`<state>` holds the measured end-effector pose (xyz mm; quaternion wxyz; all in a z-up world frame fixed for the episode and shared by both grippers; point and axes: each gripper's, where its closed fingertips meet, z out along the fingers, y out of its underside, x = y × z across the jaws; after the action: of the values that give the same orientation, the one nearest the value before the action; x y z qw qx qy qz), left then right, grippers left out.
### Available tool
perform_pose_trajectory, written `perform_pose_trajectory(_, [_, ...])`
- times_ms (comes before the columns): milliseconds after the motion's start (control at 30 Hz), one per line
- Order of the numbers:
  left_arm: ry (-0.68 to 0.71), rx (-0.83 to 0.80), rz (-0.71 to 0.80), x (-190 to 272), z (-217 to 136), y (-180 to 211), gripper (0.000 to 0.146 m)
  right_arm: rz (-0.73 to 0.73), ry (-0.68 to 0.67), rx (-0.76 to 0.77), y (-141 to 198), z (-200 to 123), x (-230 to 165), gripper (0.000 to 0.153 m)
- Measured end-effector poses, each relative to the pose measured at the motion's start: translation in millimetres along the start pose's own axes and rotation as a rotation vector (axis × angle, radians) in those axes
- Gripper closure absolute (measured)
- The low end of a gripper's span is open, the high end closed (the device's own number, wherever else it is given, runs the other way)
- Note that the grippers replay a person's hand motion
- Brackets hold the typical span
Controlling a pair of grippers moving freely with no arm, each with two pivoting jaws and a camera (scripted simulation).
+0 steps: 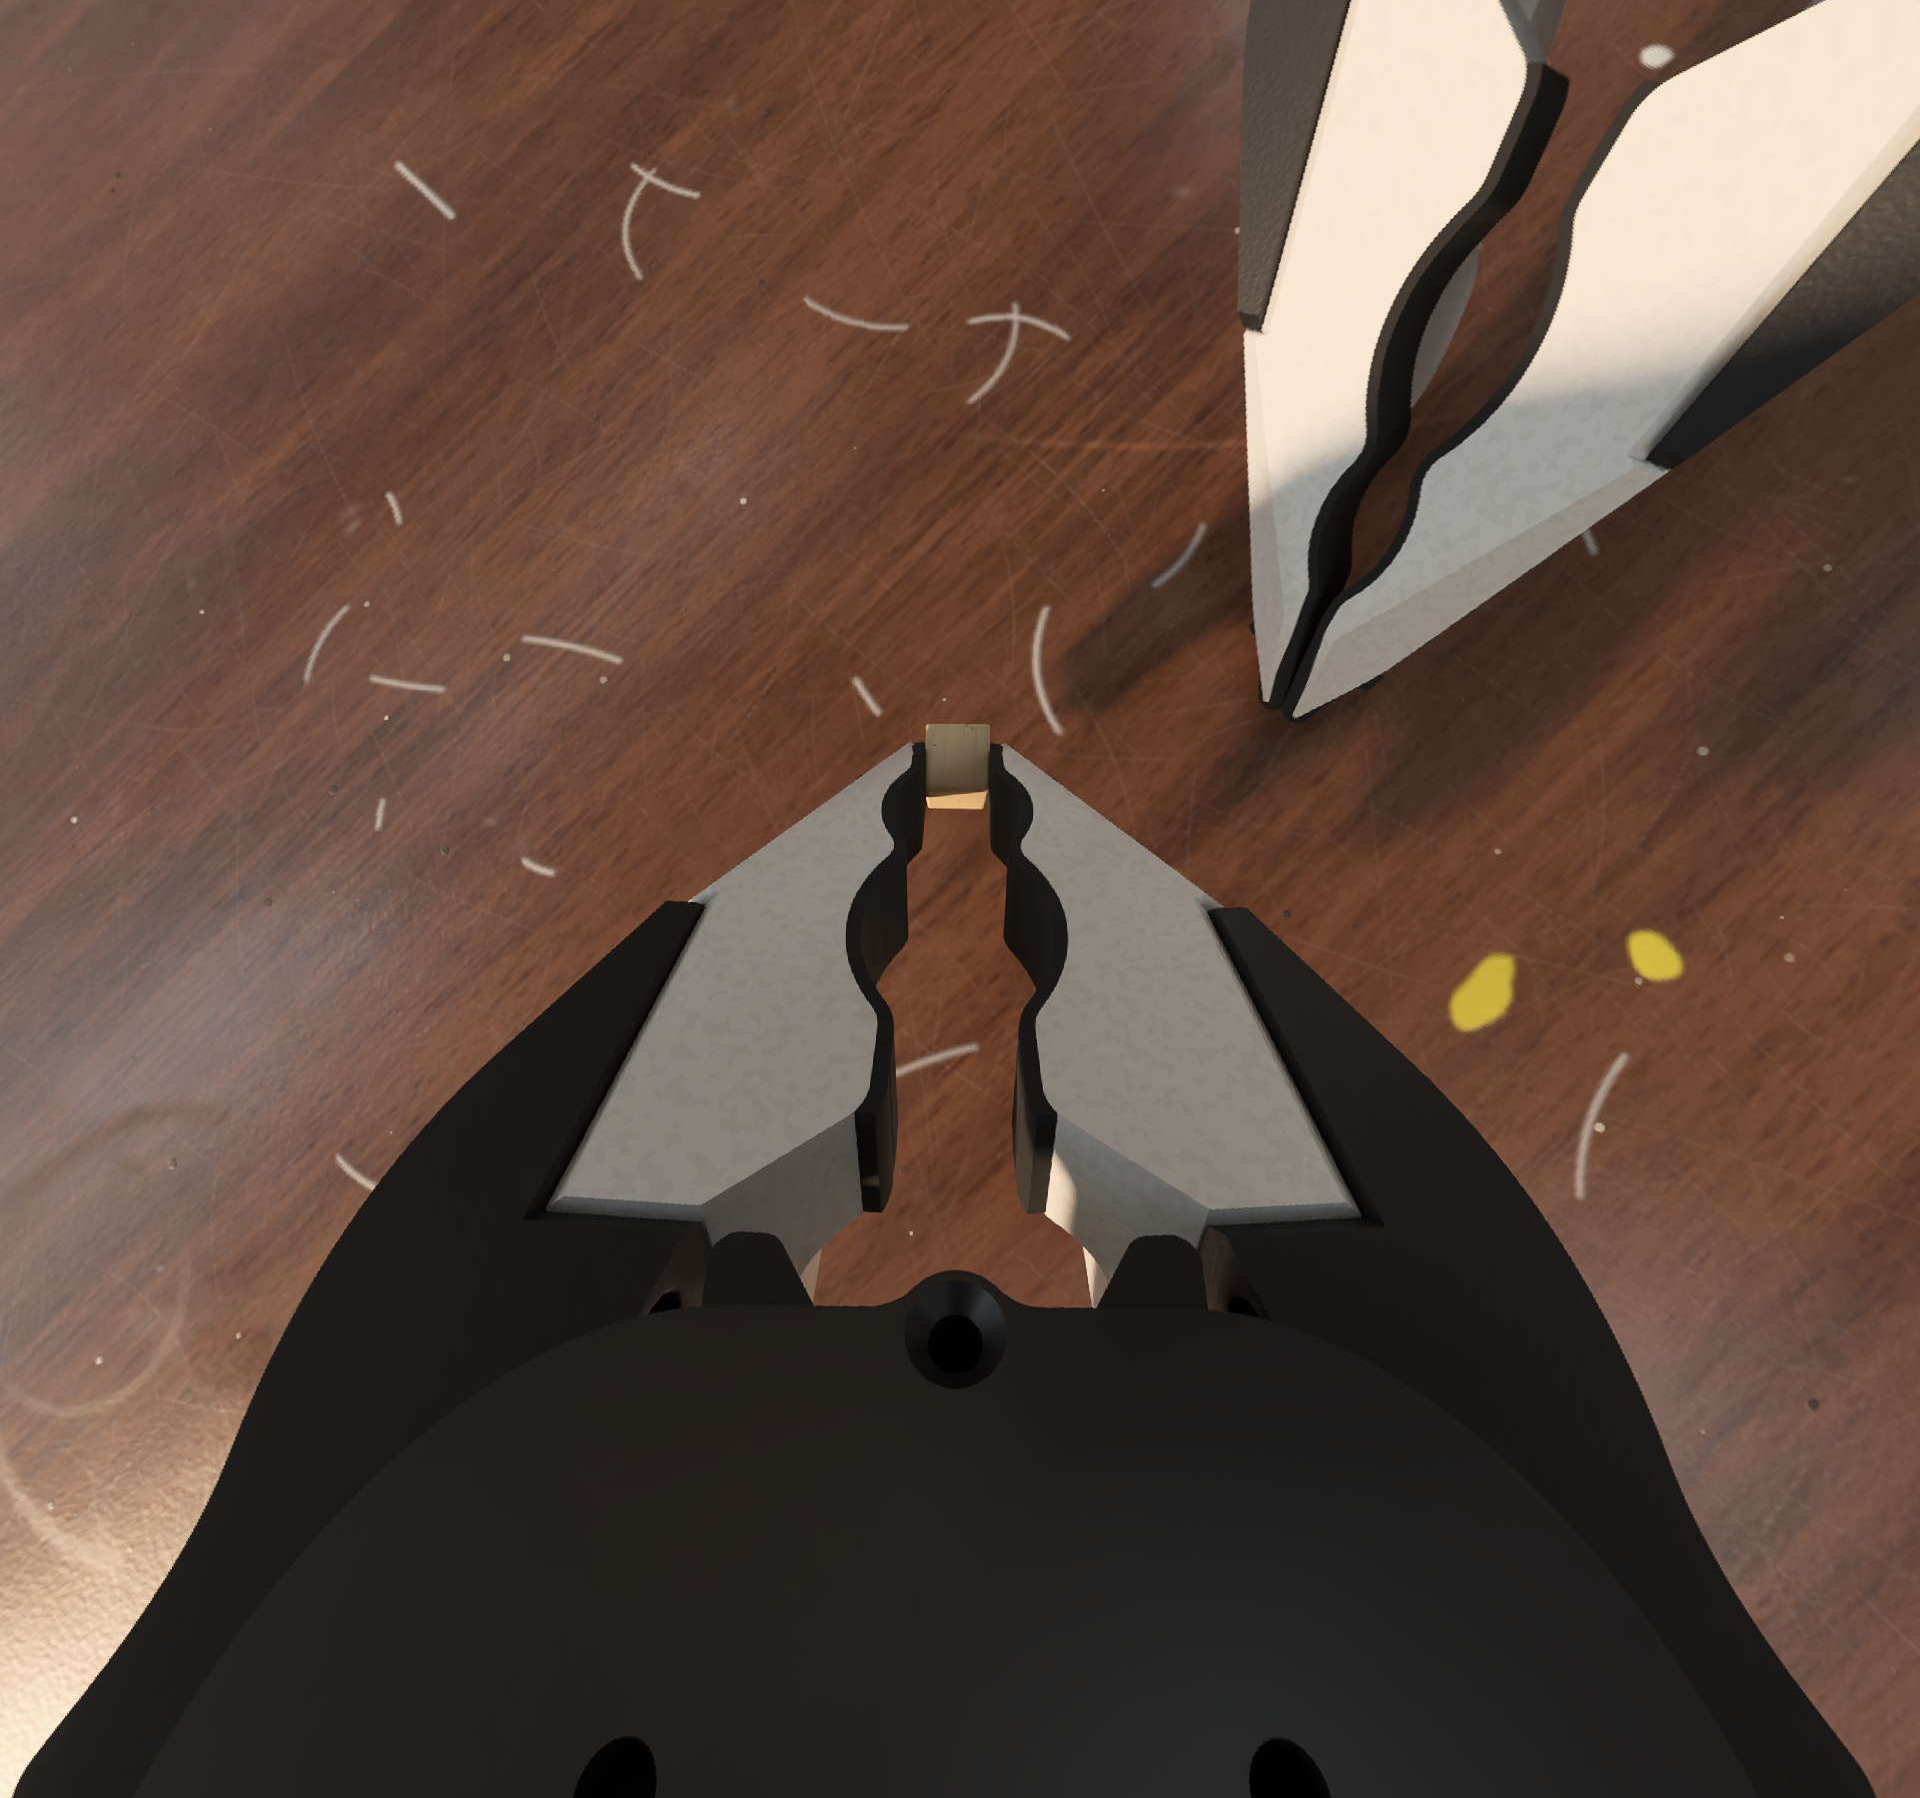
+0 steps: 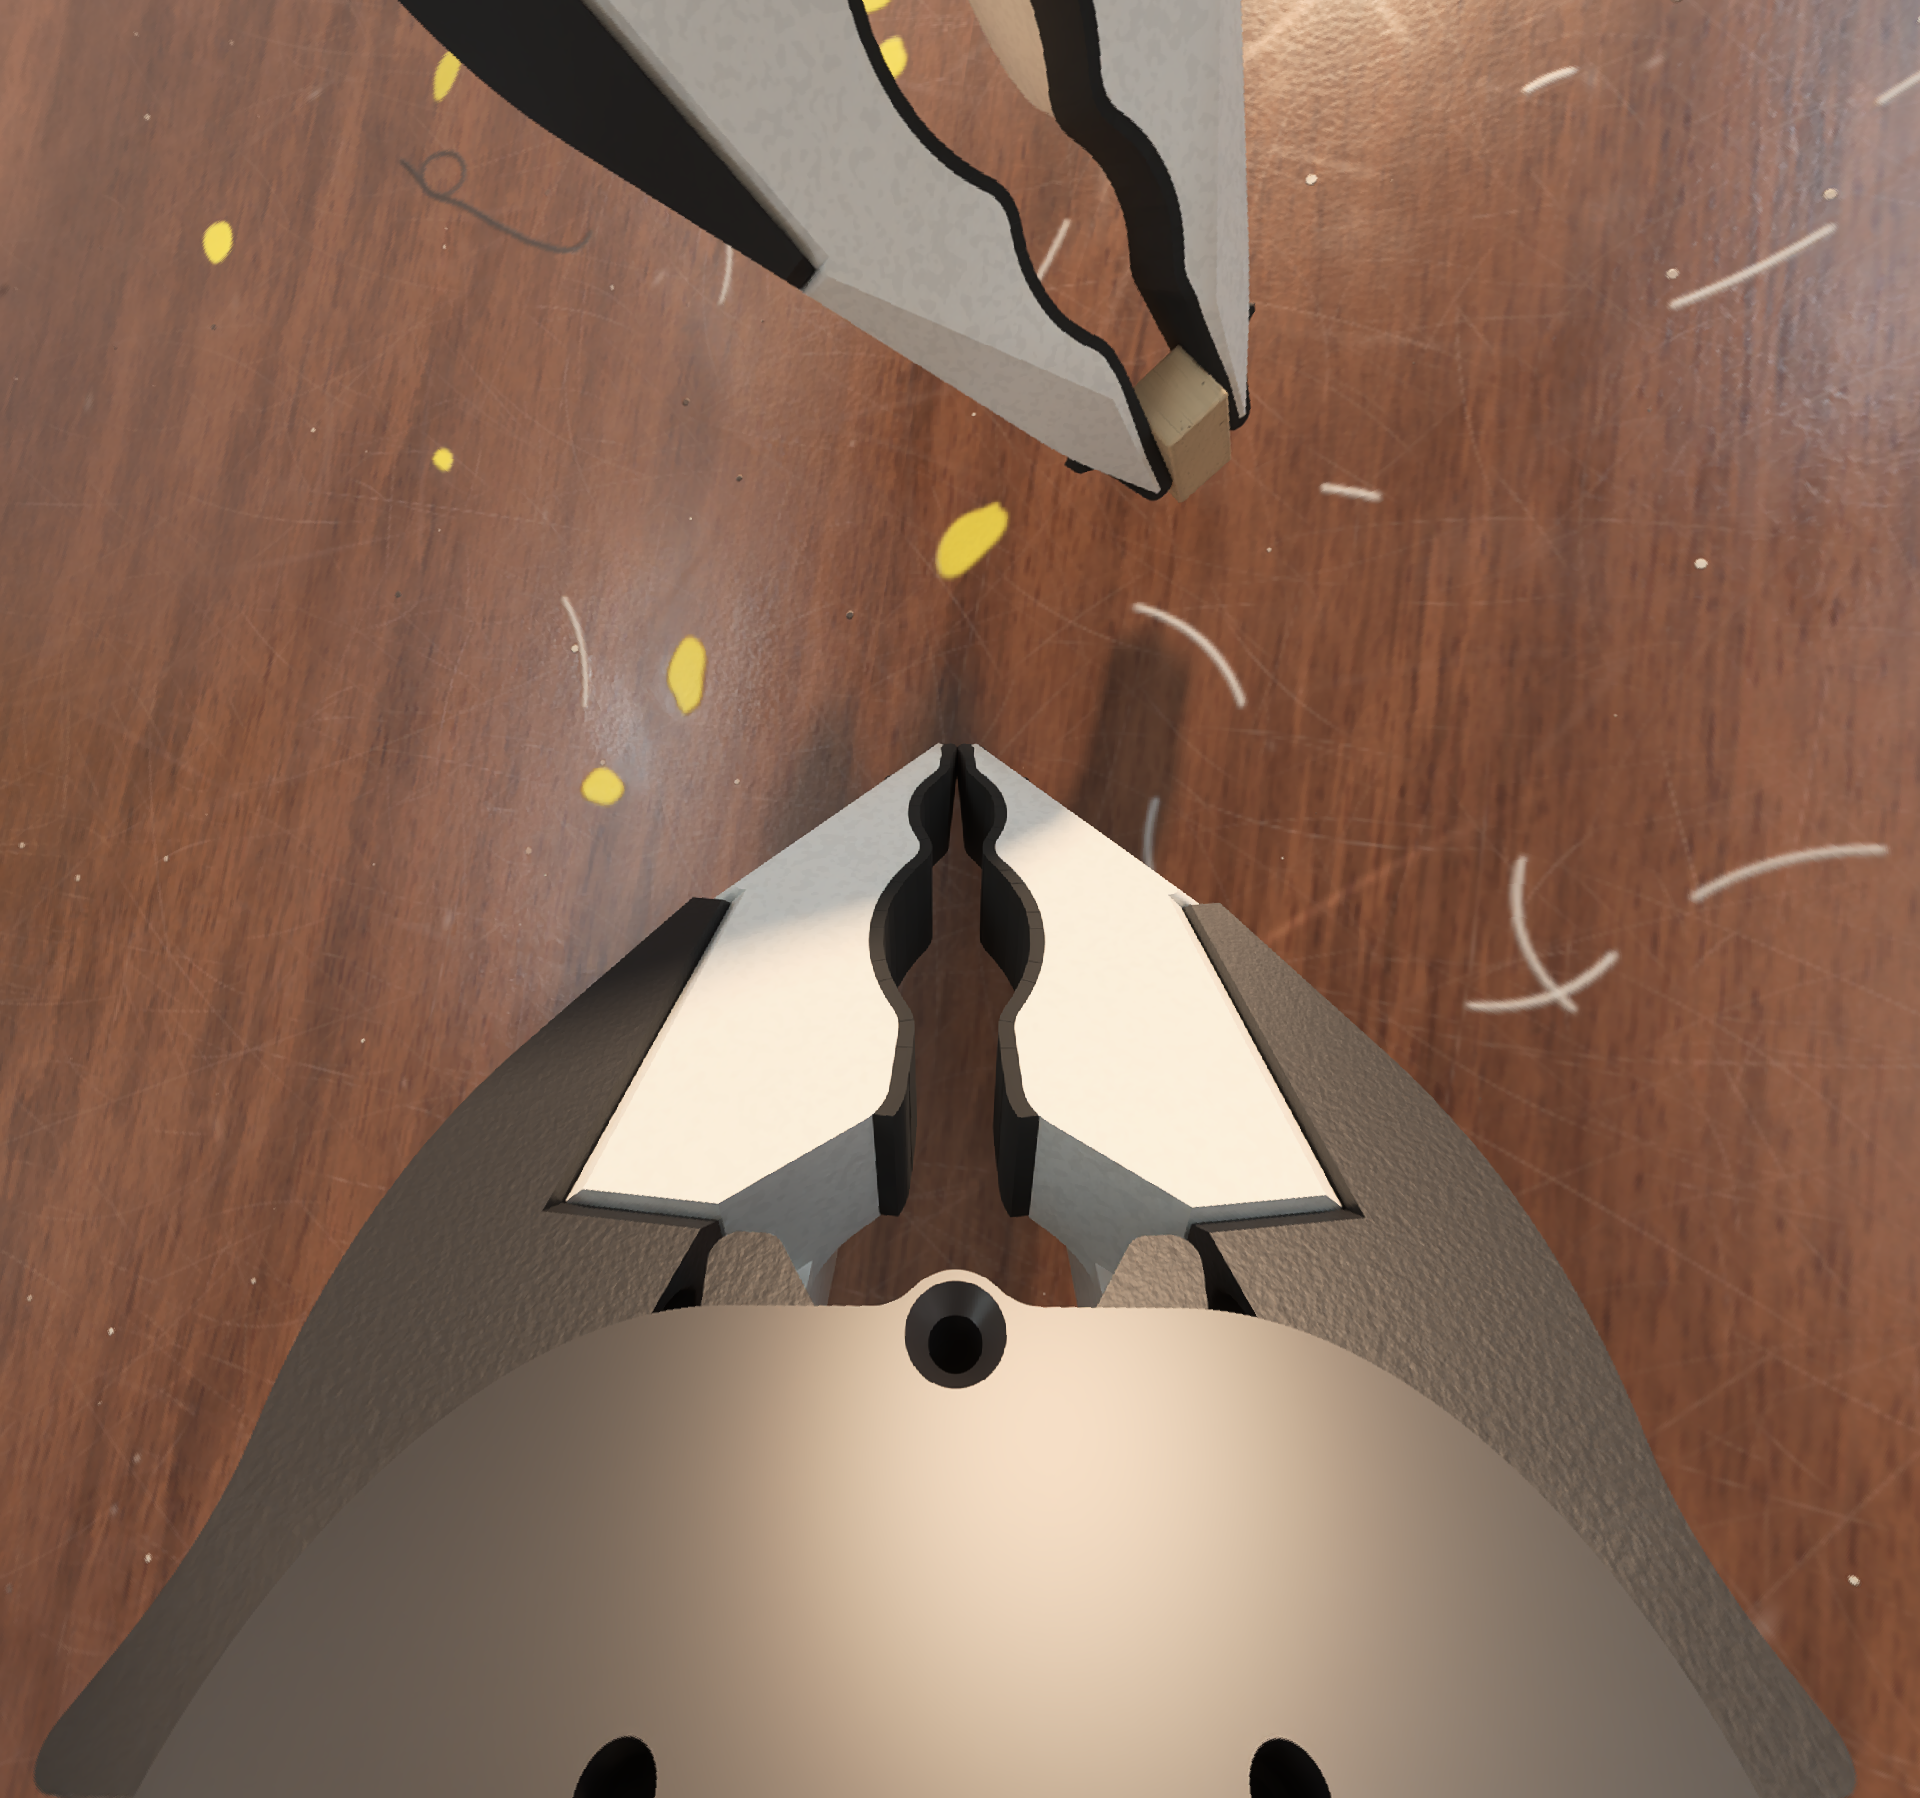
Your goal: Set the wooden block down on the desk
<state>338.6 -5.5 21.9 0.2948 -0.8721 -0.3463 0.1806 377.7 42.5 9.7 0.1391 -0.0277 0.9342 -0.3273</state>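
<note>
A small pale wooden block (image 1: 957,764) is pinched between the tips of my left gripper (image 1: 957,761), which is shut on it above the dark wooden desk (image 1: 520,460). In the right wrist view the same block (image 2: 1188,423) shows at the tip of the left gripper (image 2: 1184,439), held close over the desk (image 2: 312,605). My right gripper (image 2: 953,751) is shut and empty, tips together, pointing down at the desk. It also shows in the left wrist view (image 1: 1294,699) at the upper right, apart from the block.
The desk bears pale scratch marks (image 1: 634,231) and yellow paint spots (image 1: 1483,992), (image 2: 971,538). A thin dark squiggle (image 2: 488,205) lies at the far left in the right wrist view.
</note>
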Motion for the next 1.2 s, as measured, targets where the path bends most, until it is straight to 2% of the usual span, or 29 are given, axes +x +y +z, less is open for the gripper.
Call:
perform_pose_trajectory(733, [-0.080,-0.027,-0.073,-45.0,4.1,8.8,0.135,0.015,0.003,-0.010,0.2,-0.8,1.7,0.153])
perform_pose_trajectory(1200, [-0.089,-0.024,-0.022,-51.9,6.8,16.8,0.135,0.030,0.003,0.001,0.1,-1.1,2.6,0.153])
